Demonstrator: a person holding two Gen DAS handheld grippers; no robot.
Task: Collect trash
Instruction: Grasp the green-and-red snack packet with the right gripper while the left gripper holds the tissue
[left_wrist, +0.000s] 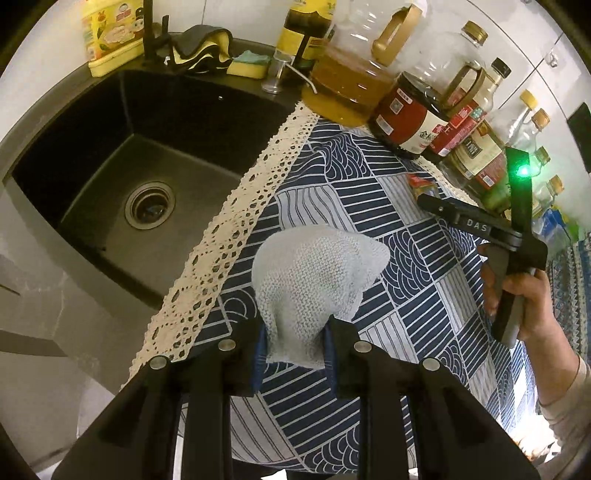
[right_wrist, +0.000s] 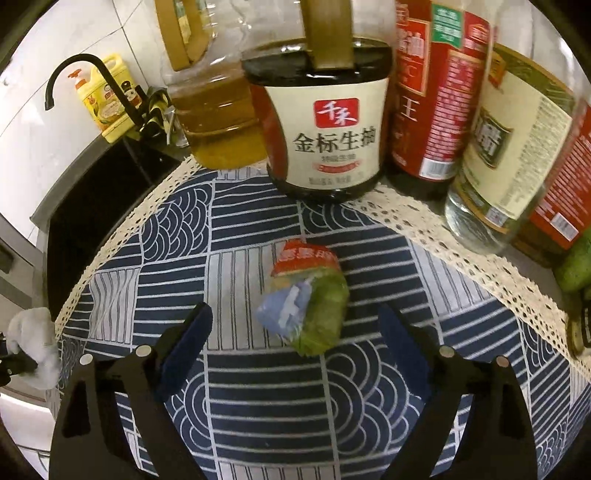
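My left gripper (left_wrist: 295, 332) is shut on a crumpled white paper towel (left_wrist: 314, 280) and holds it above the blue patterned cloth (left_wrist: 369, 206). The towel also shows at the far left of the right wrist view (right_wrist: 33, 343). My right gripper (right_wrist: 295, 325) is open, its jaws wide on either side of a crumpled red, green and blue wrapper (right_wrist: 306, 299) that lies on the cloth (right_wrist: 258, 406). The wrapper shows small in the left wrist view (left_wrist: 421, 184), beyond the right gripper's body (left_wrist: 513, 236).
A black sink (left_wrist: 122, 177) with a black faucet (right_wrist: 92, 85) lies left of the cloth. Oil, soy sauce and vinegar bottles (right_wrist: 325, 122) stand close behind the wrapper along the wall. A green vegetable (right_wrist: 576, 266) lies at the right edge.
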